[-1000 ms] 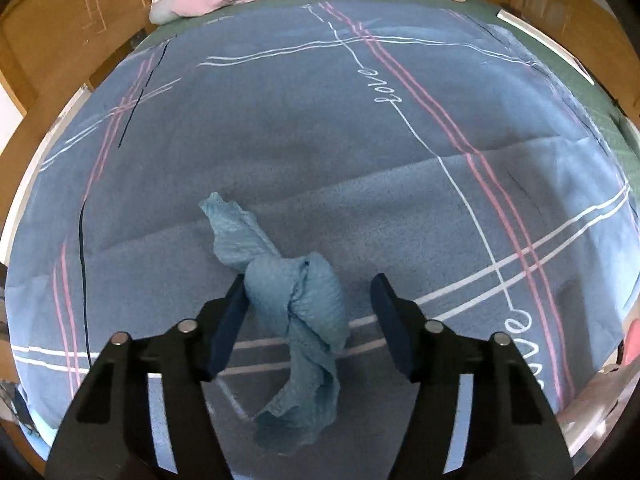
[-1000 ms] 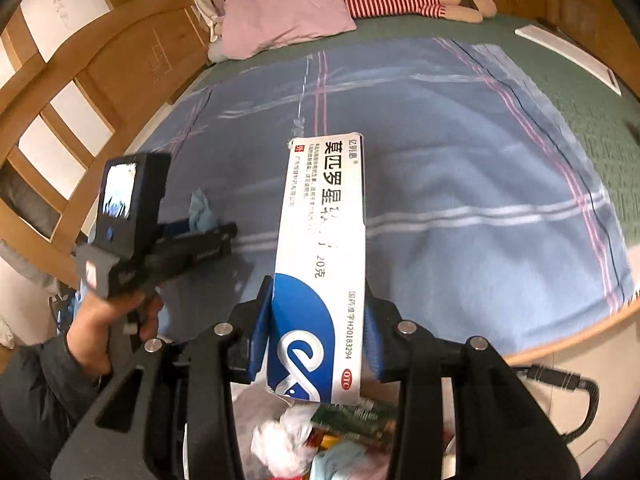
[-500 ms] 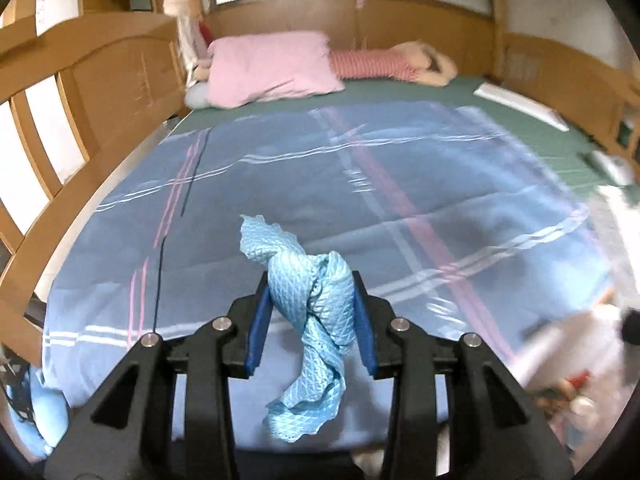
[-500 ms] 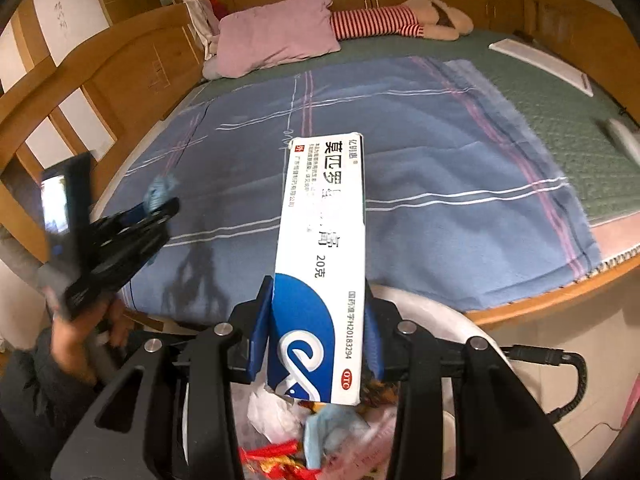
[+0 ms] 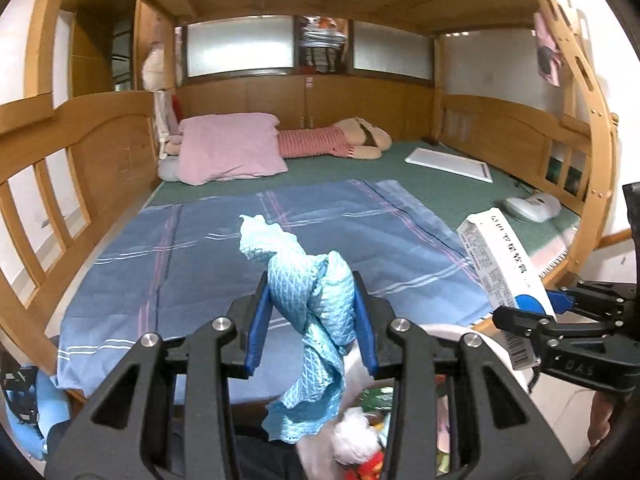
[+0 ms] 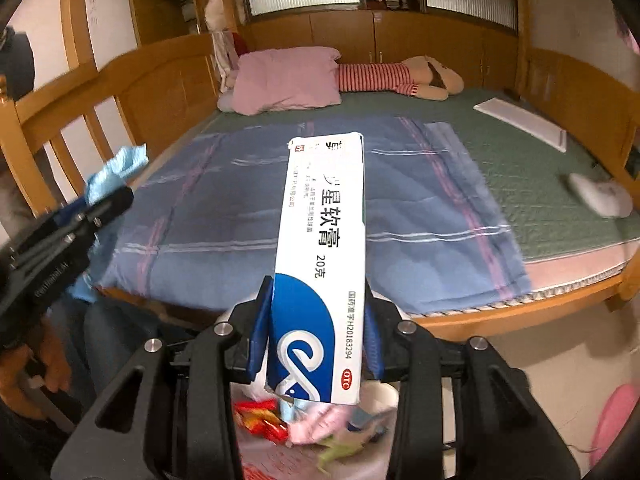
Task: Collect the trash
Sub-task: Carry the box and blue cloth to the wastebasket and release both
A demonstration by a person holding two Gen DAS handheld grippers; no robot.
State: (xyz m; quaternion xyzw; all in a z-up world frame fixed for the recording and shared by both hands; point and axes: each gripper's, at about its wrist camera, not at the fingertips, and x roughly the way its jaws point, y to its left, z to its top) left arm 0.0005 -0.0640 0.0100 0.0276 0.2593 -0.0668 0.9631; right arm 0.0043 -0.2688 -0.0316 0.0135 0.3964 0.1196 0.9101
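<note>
The left tongs (image 5: 310, 320) are closed on a crumpled light-blue cloth (image 5: 310, 300), the blue pads pressing it from both sides; its loose tail hangs down over the trash bin (image 5: 448, 330), whose white rim shows just below and behind the pads. The cloth is clear of the bed (image 5: 460, 192) and no longer rests on the blue plaid sheet (image 5: 208, 276). The right tongs (image 6: 316, 334) are likewise closed, gripping the lower end of a white-and-blue ointment carton (image 6: 320, 264) that stands nearly upright between the pads, directly above the bin's contents (image 6: 304, 420): red wrappers, pink and white tissue, and a green scrap are visible inside. Judged from this, both items are collected and positioned over the bin; the remaining step appears to be opening each set of tongs so the cloth and the carton drop in. No further loose trash is evident on the sheet in either view, though the near edge of the bed is partly hidden by the tongs. Other items, well apart from the work area: a pink pillow (image 5: 228, 148) at the head of the bed, a striped plush doll (image 5: 332, 142) lying beside it, a flat white board (image 5: 448, 164) on the green mattress cover, and a small white device (image 5: 532, 206) near the right rail. Nothing stands between the held items and the bin; the two tongs are close together, so the releases risk contact between the carton and the cloth.
</note>
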